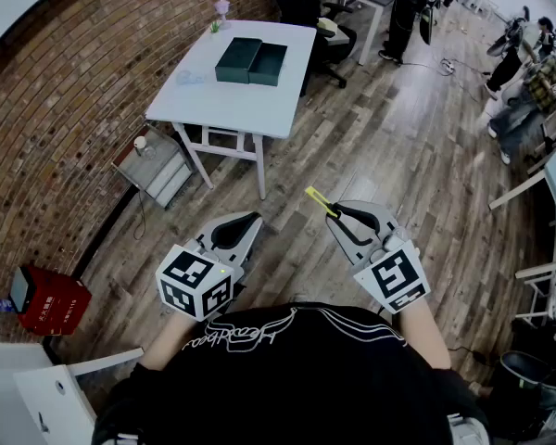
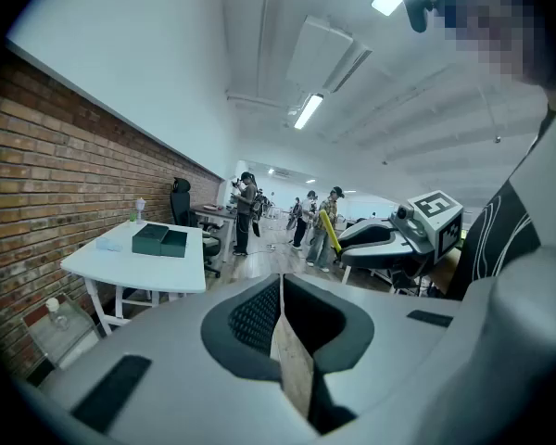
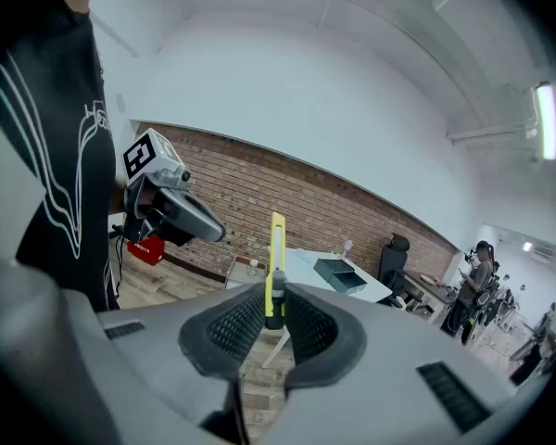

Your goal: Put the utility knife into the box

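Observation:
A dark green box [image 1: 251, 61], its two halves side by side, lies on a white table [image 1: 222, 100] some way ahead across the wooden floor. My right gripper [image 1: 340, 219] is shut on a yellow utility knife [image 1: 321, 202], which sticks out past the jaws. In the right gripper view the knife [image 3: 276, 267] stands upright between the pads, with the box [image 3: 341, 273] far behind it. My left gripper [image 1: 255, 221] is held beside it at waist height, shut with nothing in it. The left gripper view shows its pads meeting and the box [image 2: 160, 239] on the table [image 2: 139, 262] at the left.
A brick wall [image 1: 83, 82] runs along the left. A grey drawer unit [image 1: 157, 167] sits by the table legs, and a red crate [image 1: 54, 301] stands on the floor at the left. An office chair [image 1: 329, 35] and several people are beyond the table.

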Demonstrator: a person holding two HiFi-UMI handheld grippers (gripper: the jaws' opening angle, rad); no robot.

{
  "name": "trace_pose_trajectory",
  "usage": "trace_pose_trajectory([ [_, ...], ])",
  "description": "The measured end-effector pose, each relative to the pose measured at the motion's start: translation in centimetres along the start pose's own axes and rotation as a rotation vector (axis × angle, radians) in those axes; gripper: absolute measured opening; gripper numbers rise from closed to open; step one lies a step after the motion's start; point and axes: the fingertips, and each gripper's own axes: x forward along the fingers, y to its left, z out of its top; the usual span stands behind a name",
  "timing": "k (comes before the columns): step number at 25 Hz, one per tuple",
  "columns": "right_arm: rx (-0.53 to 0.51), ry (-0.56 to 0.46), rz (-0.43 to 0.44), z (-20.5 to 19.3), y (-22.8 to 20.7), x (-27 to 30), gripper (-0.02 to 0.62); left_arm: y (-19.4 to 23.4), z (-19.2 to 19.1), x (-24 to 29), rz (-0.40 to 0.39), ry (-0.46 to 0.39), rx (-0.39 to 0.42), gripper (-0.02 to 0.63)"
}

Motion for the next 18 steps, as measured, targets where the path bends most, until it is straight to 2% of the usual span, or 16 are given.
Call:
trace_pose_trajectory([
  [6, -0.011, -0.012, -0.020, -0.8, -2.2, -1.3, 0.066, -1.6, 1.4, 2.6, -0.020, -0.015, 0.039, 0.035],
  [11, -0.012, -0.028, -0.055, -1.6, -5.6, -2.7, 0.066, -2.7, 2.8, 5.7, -0.029, -0.032, 0.058, 0.035],
  [18, 0.017, -0.025, -0.094, -4.5, -9.4, -4.6, 0.066, -5.0, 3.7, 10.2, -0.057, -0.048, 0.077, 0.035],
])
